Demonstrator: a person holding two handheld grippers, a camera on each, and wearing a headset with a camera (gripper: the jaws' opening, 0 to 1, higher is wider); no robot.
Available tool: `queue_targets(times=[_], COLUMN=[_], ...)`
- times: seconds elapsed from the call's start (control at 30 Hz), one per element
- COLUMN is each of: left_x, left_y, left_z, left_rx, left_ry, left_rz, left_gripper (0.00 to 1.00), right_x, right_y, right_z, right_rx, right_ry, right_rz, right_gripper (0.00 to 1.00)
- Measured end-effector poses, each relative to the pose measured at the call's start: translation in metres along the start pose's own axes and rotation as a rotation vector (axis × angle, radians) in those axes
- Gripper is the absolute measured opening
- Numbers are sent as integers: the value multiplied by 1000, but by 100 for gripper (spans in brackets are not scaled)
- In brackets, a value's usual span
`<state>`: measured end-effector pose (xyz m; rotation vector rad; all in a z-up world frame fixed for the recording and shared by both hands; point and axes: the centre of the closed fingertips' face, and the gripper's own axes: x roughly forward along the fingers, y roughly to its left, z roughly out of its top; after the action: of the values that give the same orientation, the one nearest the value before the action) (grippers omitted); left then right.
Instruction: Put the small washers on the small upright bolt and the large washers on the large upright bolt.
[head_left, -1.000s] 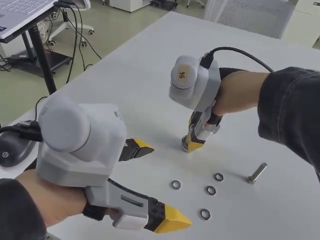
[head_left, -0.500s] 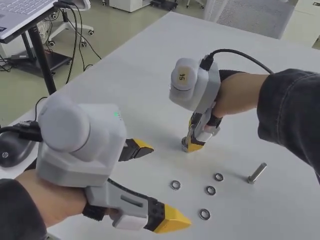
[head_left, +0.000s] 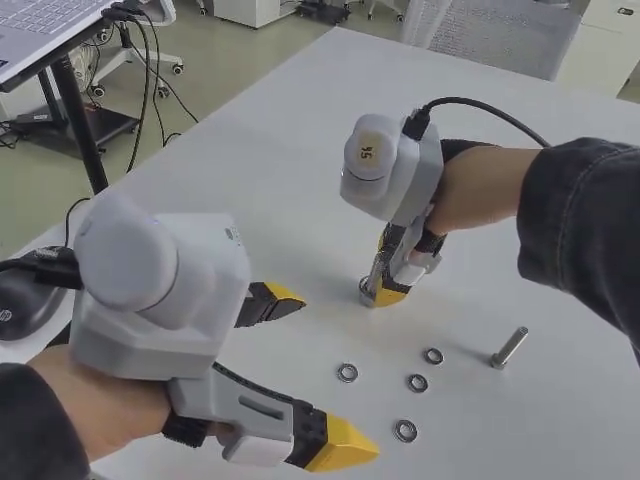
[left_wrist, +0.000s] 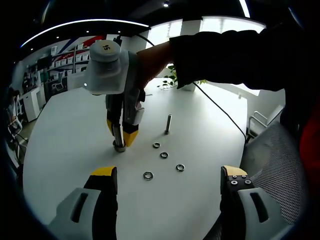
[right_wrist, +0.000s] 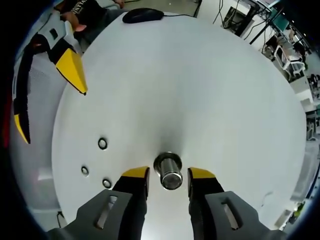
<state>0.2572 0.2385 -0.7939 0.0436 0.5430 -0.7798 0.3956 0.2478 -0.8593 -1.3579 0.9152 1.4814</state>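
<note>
The large bolt (right_wrist: 169, 170) stands upright on the white table (head_left: 300, 150), between the jaws of my right gripper (right_wrist: 168, 176). That gripper (head_left: 380, 293) points down, its jaws narrowly apart with a thin strip of table showing on each side of the bolt (left_wrist: 119, 145). The small bolt (head_left: 508, 347) stands to the right (left_wrist: 168, 124). Several washers lie flat between them, among them one washer (head_left: 347, 372) nearest me and another washer (head_left: 405, 430). My left gripper (head_left: 315, 370) hovers low at the near left, open and with nothing in it (left_wrist: 169, 175).
A black mouse (head_left: 18, 310) with its cable lies at the table's left edge (right_wrist: 142, 15). A laptop stand (head_left: 60, 60) and cables are on the floor beyond. The far half of the table is bare white surface.
</note>
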Motion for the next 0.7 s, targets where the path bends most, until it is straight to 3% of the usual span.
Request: queue_targets(times=[0.7], left_x=[2], left_y=[1], left_z=[2], left_rx=[6], left_ry=[6], left_rz=[-3], left_gripper=[85], right_x=[-10], right_y=[3], right_z=[-4], right_rx=[32], right_ry=[-15], right_rz=[-8], right_gripper=[33])
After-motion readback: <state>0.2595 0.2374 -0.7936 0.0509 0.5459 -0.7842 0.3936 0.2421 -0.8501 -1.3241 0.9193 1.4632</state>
